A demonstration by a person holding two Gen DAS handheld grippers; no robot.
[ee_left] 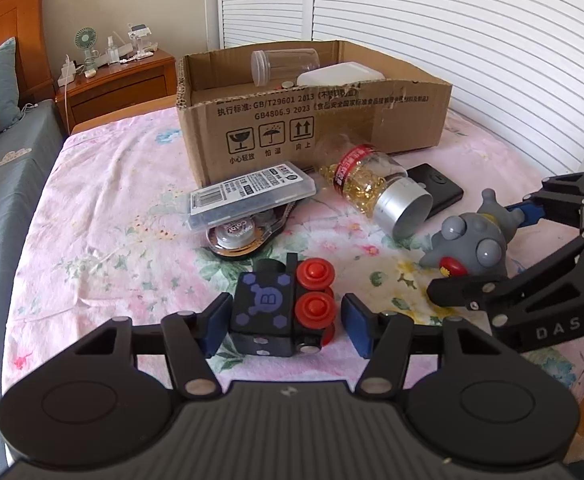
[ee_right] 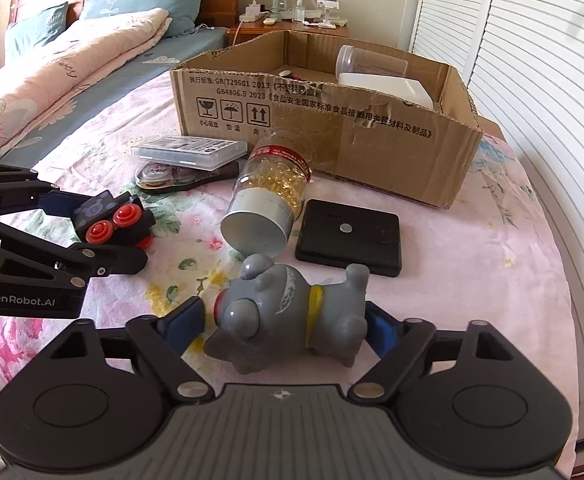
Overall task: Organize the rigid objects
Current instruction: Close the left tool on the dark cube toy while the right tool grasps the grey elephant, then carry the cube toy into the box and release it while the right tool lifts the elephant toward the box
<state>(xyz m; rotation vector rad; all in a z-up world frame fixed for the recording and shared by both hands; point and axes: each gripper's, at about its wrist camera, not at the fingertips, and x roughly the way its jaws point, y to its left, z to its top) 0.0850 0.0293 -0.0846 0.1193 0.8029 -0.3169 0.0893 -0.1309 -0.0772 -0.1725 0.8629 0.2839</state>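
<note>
Cardboard box (ee_left: 312, 128) on the bed, partly filled; several items left.
Left gripper (ee_left: 283, 326) open around black cube toy (ee_left: 265, 312); right gripper (ee_right: 285, 326) open around grey dog figure (ee_right: 287, 312).

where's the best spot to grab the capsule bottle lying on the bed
Grip the capsule bottle across its clear round body, just behind the silver cap, probably coming down from above. It lies on its side, cap toward the cameras, with the cardboard box close behind its base and the black case beside it.
</note>
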